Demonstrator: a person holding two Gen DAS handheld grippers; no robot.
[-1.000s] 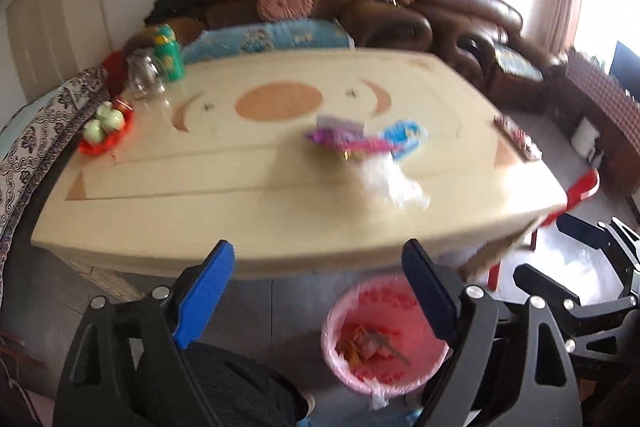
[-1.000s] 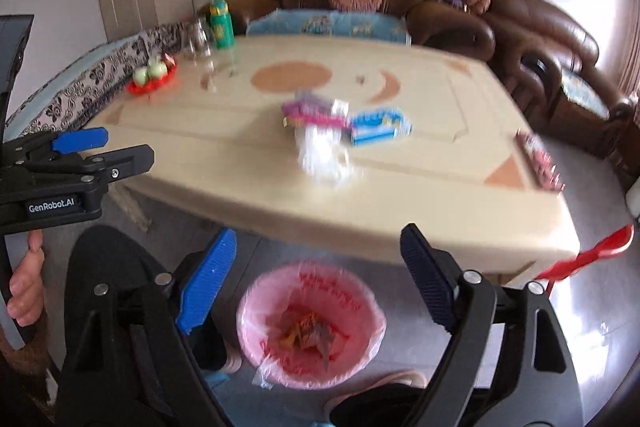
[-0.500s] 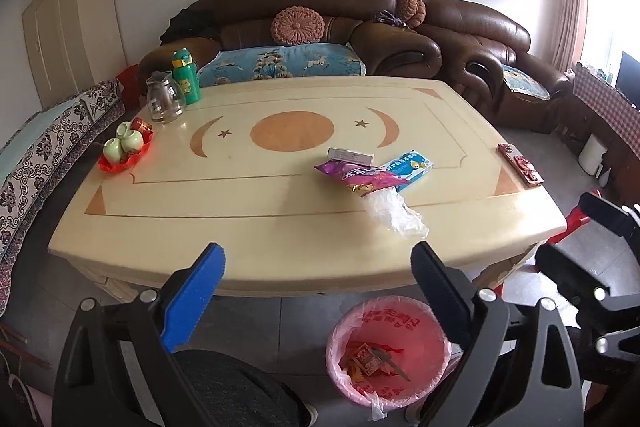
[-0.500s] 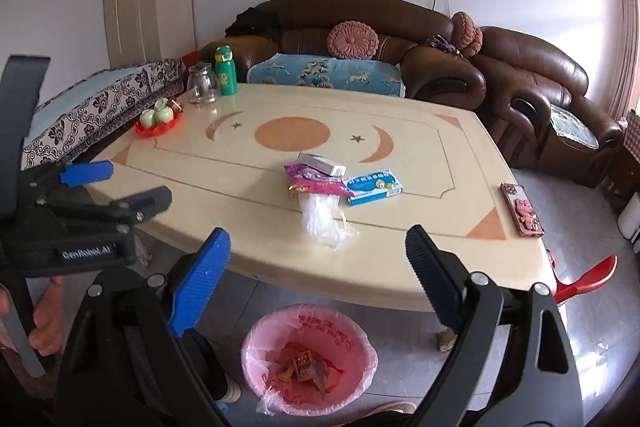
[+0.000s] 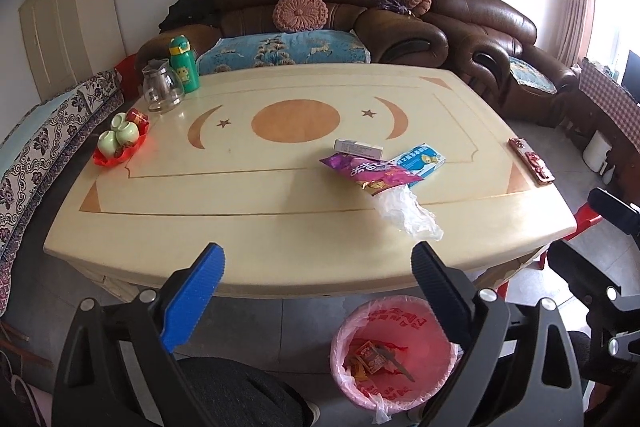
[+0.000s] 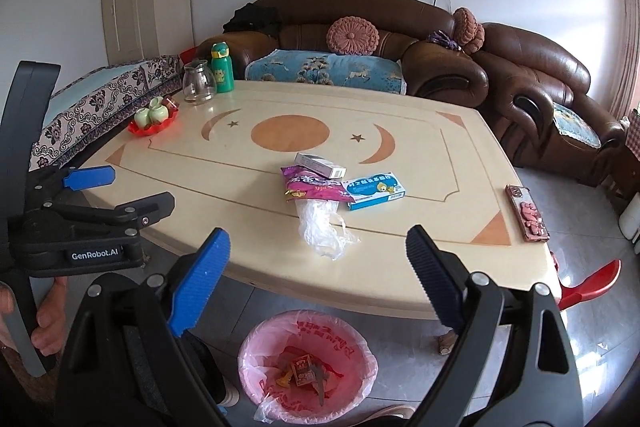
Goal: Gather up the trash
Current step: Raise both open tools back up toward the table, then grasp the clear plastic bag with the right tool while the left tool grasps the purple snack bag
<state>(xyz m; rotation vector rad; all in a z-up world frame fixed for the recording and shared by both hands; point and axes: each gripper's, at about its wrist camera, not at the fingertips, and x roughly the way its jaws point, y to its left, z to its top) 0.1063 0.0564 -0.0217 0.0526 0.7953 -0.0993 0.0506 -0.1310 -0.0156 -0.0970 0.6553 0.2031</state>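
Observation:
Trash lies together on the cream table [image 5: 240, 195] [image 6: 248, 187]: a clear plastic bag [image 5: 404, 211] [image 6: 320, 225], a purple snack wrapper [image 5: 370, 173] [image 6: 314, 185], a blue box [image 5: 422, 161] [image 6: 374, 190] and a small white box [image 5: 358, 148] [image 6: 320, 165]. A pink-lined bin [image 5: 394, 353] [image 6: 306, 365] with scraps inside stands on the floor under the table's near edge. My left gripper [image 5: 318, 261] is open and empty, held before the table edge. My right gripper [image 6: 318, 247] is open and empty too, above the bin. From the right wrist view the left gripper [image 6: 124, 193] shows at the left.
A glass jug [image 5: 162, 91], a green bottle [image 5: 183, 63] and a red tray [image 5: 120, 157] of green cups sit at the table's far left. A phone [image 5: 532, 161] lies at the right edge. Brown sofas [image 5: 320, 15] stand behind. A red stool [image 6: 588, 283] is by the right corner.
Both views have steadied from blurred to sharp and lifted slightly, so the table sits lower and farther in frame. Both grippers stay open and empty.

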